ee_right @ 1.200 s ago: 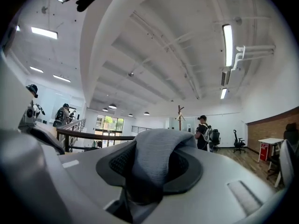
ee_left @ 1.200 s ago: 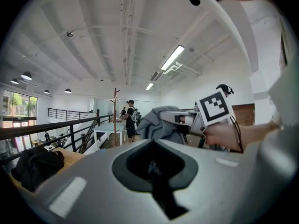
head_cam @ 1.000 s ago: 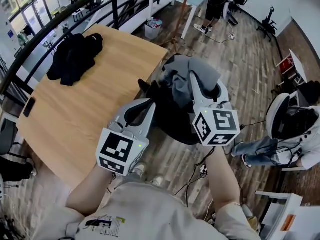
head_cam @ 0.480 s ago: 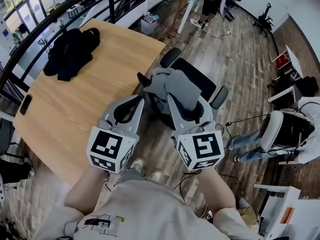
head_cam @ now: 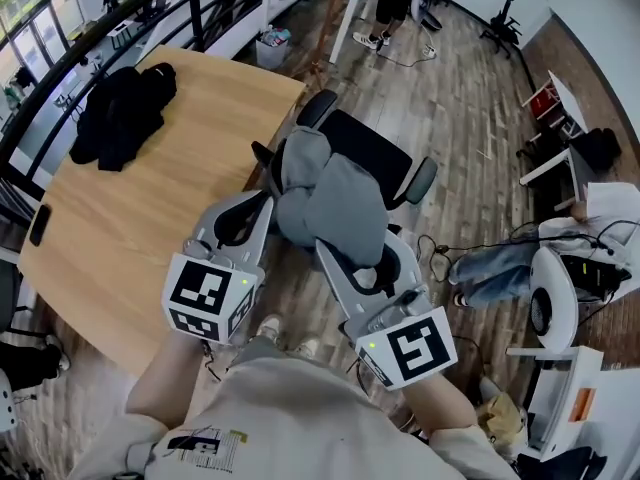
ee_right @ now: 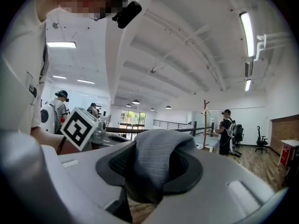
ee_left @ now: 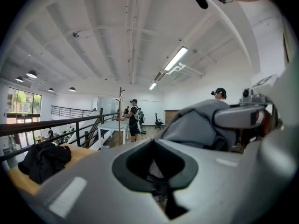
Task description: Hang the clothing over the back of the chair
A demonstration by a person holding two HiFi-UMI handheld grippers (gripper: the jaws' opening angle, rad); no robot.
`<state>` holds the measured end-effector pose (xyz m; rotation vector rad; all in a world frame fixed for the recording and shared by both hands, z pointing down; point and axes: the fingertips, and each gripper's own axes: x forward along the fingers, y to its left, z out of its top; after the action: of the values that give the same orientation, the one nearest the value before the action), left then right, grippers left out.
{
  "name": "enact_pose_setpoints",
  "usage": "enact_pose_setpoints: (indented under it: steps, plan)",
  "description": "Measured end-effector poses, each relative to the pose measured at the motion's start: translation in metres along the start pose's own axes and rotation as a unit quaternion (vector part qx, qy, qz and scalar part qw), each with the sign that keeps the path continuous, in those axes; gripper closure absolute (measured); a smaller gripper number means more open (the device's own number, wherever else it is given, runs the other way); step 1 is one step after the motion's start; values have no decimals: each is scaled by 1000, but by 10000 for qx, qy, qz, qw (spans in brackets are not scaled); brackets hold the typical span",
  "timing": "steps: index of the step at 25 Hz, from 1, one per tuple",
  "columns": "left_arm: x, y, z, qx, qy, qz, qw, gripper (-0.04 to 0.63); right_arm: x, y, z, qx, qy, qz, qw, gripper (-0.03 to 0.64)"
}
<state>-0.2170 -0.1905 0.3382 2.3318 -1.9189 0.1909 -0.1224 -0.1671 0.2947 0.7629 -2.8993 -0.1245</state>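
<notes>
A grey garment hangs bunched in the air over the seat of a black office chair. My right gripper is shut on it, and in the right gripper view the knitted cloth fills the gap between the jaws of that gripper. My left gripper sits just left of the garment at the table's edge. Its jaws look shut, and I see no cloth between them. The left gripper view shows the garment off to the right. The chair's backrest is bare.
A wooden table lies to the left with a pile of black clothing and a dark phone on it. A black railing runs behind it. Cables trail on the floor, and a seated person is at the right.
My right gripper has drawn back toward me and to the right, carrying the grey garment up off the chair. The chair's backrest now shows. My left gripper has shifted only slightly.
</notes>
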Motion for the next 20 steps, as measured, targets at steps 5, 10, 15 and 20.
enact_pose_setpoints:
  steps: [5, 10, 15, 20]
  plan:
    - [0, -22, -2, 42, 43, -133, 9999, 592, -36, 10, -2, 297, 32, 324, 9990, 456]
    - [0, -45, -5, 89, 115, -273, 9995, 592, -59, 22, -25, 661, 272, 625, 9955, 460]
    - [-3, -58, -11, 109, 174, -301, 9993, 592, -70, 41, -53, 1023, 552, 982, 9884, 462]
    - [-11, -70, -21, 77, 292, -278, 9992, 592, -78, 52, -78, 1154, 861, 1294, 9811, 463]
